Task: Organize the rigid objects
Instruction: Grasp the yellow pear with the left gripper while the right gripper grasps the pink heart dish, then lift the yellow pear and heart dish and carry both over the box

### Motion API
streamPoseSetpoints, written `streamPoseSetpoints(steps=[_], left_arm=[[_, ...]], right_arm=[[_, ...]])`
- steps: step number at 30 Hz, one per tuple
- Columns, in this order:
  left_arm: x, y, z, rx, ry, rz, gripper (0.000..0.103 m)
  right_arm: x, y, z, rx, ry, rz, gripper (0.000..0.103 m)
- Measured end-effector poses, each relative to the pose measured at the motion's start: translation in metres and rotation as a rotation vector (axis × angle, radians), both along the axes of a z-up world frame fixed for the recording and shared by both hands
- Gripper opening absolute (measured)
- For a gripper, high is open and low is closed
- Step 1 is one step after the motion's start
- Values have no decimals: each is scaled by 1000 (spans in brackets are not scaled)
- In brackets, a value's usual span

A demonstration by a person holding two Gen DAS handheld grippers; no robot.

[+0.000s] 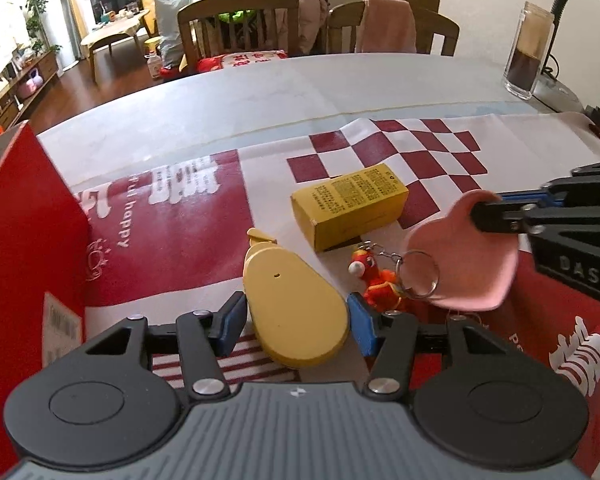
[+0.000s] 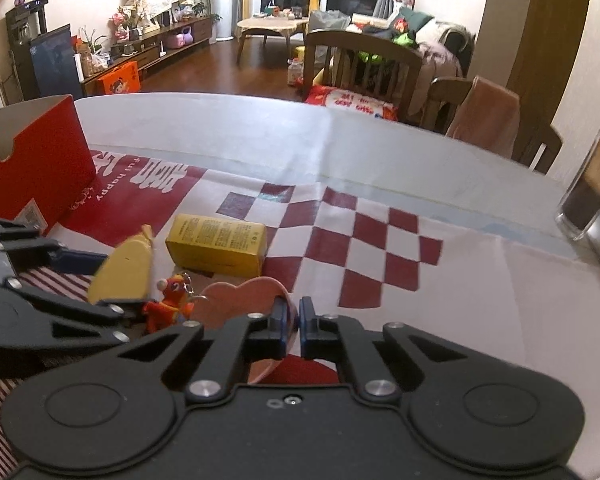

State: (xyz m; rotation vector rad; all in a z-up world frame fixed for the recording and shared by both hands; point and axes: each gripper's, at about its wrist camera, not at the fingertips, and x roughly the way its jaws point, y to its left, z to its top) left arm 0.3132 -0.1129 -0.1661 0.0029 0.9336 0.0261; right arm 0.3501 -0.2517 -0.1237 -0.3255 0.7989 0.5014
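Soft indoor light on my surface [image 1: 220, 92], mild glare there; fisheye bends the edges, far room slightly blurry.

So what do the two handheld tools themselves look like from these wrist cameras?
Both match: the left tool and right tool have matte black linkage arms with silver pivot screws, round black discs at the base and blue pads on the fingers. The right tool's side carries white "DAS" lettering. No hands, sleeves or cables show.

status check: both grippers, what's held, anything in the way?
Right gripper shut on pink heart dish rim. Left gripper straddles yellow pear-shaped piece, right pad touching, grip unconfirmed. Keychain toy lies between them; red box waits left.
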Motion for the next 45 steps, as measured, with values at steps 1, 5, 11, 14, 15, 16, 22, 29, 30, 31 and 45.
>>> streamPoseSetpoints(steps=[1, 5, 11, 14, 15, 16, 22, 29, 30, 31, 45], left_arm=[[-3, 2, 2, -3, -3, 3, 55], [-11, 6, 11, -15, -11, 15, 54], [-26, 8, 31, -43, -32, 18, 54], [-33, 6, 43, -53, -46, 13, 54], [-36, 6, 48, -58, -53, 10, 54], [-39, 6, 52, -60, -57, 8, 54], [-55, 6, 79, -63, -88, -5, 54], [-76, 15, 108, -62, -137, -21, 54], [-79, 18, 111, -63, -143, -20, 55], [-81, 20, 114, -63, -148, -20, 55], [-119, 89, 150, -60, -208, 0, 55]], right_arm=[[-2, -2, 2, -11, -14, -6, 5], [-5, -13, 9, -32, -49, -37, 5], [-13, -25, 30, 21, -44, -64, 5], [-24, -25, 44, 48, -56, -53, 5], [-27, -24, 49, 57, -59, -49, 5], [-30, -24, 53, 63, -62, -48, 5], [-46, -18, 78, 111, -54, -41, 5], [-66, -1, 100, 143, -56, -21, 5], [-68, 2, 102, 147, -53, -19, 5], [-71, 6, 104, 154, -49, -16, 5], [-107, 79, 133, 183, -82, 44, 5]])
